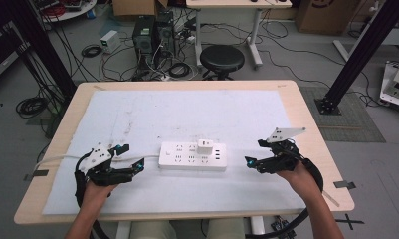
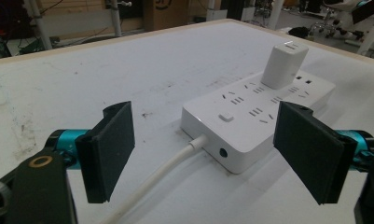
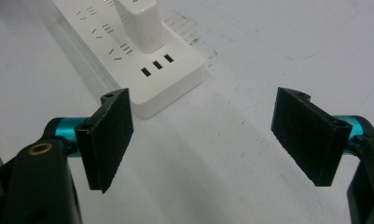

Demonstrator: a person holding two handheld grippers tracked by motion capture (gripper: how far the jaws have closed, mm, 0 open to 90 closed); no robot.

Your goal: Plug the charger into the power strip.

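A white power strip [image 1: 192, 157] lies mid-table on a white mat, with a white charger block [image 1: 205, 146] plugged into its far row. Its white cable [image 1: 62, 158] runs off to the left. My left gripper [image 1: 131, 158] stands open just left of the strip's cable end; in the left gripper view the strip [image 2: 250, 112] and charger [image 2: 283, 64] lie ahead, and the cable [image 2: 166, 170] passes between the jaws. My right gripper [image 1: 254, 154] stands open a short way right of the strip; in the right gripper view the strip's end [image 3: 161, 70] and the charger [image 3: 140, 23] lie ahead to the left.
The white mat [image 1: 187, 114] covers most of the wooden table [image 1: 306, 119]. Beyond the far edge stand a black stool [image 1: 222, 59], computer towers [image 1: 152, 35] and tangled floor cables. A black frame post [image 1: 361, 55] rises at the right.
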